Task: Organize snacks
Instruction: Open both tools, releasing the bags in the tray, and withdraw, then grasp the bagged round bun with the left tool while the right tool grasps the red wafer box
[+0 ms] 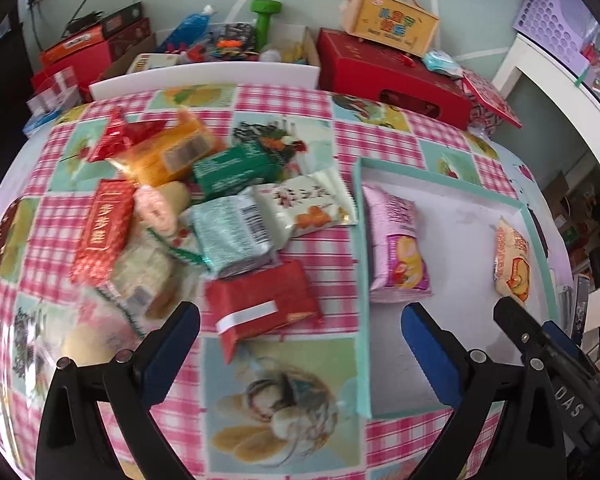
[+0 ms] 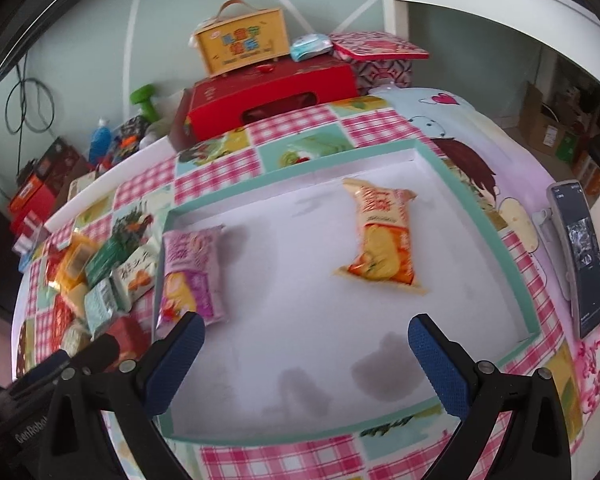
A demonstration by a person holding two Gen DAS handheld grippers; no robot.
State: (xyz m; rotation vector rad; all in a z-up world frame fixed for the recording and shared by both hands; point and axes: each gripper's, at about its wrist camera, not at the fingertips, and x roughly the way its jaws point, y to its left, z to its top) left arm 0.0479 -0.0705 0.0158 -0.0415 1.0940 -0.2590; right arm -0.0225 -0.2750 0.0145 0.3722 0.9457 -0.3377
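Observation:
A shallow white tray with a teal rim [image 1: 362,248] [image 2: 480,208] lies on the checked tablecloth. Inside it lie a pink snack packet [image 1: 396,244] [image 2: 192,272] at the left and an orange-yellow packet [image 1: 512,256] [image 2: 384,236] further right. Left of the tray sits a heap of snacks: a red packet [image 1: 260,304], a silver-green one [image 1: 232,236], a cream one [image 1: 308,204], a green one [image 1: 232,168], an orange one [image 1: 172,156]. My left gripper [image 1: 300,316] hangs open above the red packet and the tray's left rim. My right gripper [image 2: 306,328] hangs open over the tray floor, holding nothing.
Red gift boxes [image 1: 392,76] [image 2: 272,96] and a yellow carry box [image 1: 392,20] [image 2: 244,40] stand behind the table. A phone on a stand [image 2: 580,256] sits right of the tray. White shelving [image 2: 480,12] rises at the right. A green dumbbell [image 1: 266,20] and clutter lie at the back.

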